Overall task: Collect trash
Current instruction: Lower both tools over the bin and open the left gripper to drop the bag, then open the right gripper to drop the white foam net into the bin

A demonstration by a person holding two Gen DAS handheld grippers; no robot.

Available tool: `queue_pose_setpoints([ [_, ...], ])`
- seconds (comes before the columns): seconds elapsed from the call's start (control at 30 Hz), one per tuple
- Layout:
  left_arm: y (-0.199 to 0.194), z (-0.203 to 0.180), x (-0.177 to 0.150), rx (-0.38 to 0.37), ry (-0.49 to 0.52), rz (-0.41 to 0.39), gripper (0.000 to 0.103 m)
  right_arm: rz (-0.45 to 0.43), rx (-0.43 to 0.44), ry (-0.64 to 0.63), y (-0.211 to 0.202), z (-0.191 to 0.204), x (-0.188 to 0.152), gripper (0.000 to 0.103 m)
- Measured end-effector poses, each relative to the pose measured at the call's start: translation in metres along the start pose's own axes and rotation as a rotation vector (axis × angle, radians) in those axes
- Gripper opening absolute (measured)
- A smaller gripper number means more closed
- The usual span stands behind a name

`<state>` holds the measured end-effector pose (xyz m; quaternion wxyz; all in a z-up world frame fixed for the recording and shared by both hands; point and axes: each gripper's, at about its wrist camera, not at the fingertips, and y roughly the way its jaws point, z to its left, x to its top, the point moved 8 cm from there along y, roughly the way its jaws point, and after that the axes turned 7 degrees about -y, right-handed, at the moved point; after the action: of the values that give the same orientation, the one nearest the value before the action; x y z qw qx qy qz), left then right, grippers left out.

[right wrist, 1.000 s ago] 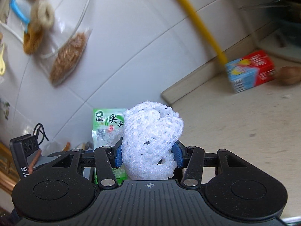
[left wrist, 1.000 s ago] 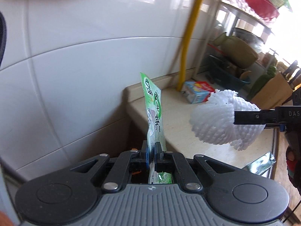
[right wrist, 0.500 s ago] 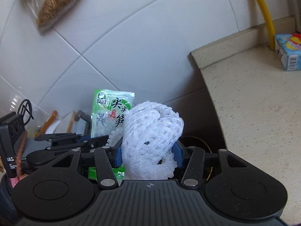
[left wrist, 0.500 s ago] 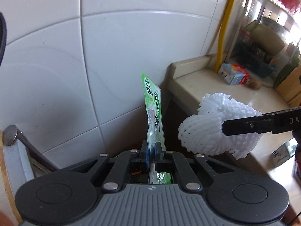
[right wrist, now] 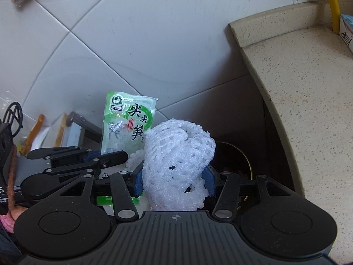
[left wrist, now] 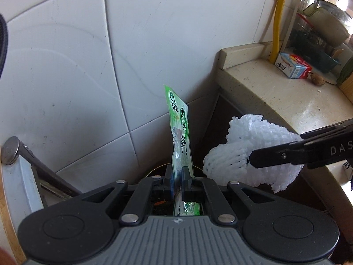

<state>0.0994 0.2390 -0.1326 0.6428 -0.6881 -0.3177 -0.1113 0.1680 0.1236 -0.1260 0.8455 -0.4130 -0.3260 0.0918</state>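
Observation:
My left gripper [left wrist: 178, 176] is shut on a green snack wrapper [left wrist: 179, 130] that stands upright, edge-on, between its fingers. In the right wrist view the same green wrapper [right wrist: 126, 125] shows its printed face, with the left gripper [right wrist: 114, 154] clamping its lower edge. My right gripper [right wrist: 174, 176] is shut on a white foam fruit net [right wrist: 176, 161]. The white foam net [left wrist: 247, 154] hangs just right of the wrapper in the left wrist view, with the right gripper's black fingers [left wrist: 286, 154] on it. Below both, a dark round bin opening [right wrist: 233, 161] sits beside the counter end.
A white tiled wall [left wrist: 88, 66] stands close ahead. The speckled stone counter [right wrist: 308, 88] runs to the right, with a yellow pipe [left wrist: 278, 17], a small carton [left wrist: 294, 68] and a dish rack [left wrist: 322, 35] at its back. A metal-framed object [left wrist: 22, 167] leans at the left.
Both grippers have moved left and down off the counter, toward the wall corner; the counter edge now lies to the right and the dark bin opening shows below. Both still hold their items.

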Motion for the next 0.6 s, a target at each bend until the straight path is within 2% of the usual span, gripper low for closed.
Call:
queue_pose_setpoints([
  [0.23,0.003,0.008,-0.003,0.013,0.009,0.011,0.006,0.02,-0.049,-0.007,0.014,0.001,-0.001,0.069],
  [0.3,0.008,0.01,-0.003,0.022,0.007,0.017,0.01,0.027,-0.054,0.002,0.019,0.0,0.0,0.077],
  [0.37,0.01,0.013,-0.002,0.03,0.004,0.021,0.023,0.029,-0.053,0.014,0.021,-0.002,0.002,0.079],
  [0.4,0.011,0.014,-0.002,0.031,0.0,0.024,0.025,0.032,-0.052,0.016,0.023,-0.002,0.002,0.082],
  [0.6,0.016,0.013,-0.002,0.033,0.004,0.037,0.032,0.042,-0.057,0.033,0.026,-0.006,-0.001,0.084],
])
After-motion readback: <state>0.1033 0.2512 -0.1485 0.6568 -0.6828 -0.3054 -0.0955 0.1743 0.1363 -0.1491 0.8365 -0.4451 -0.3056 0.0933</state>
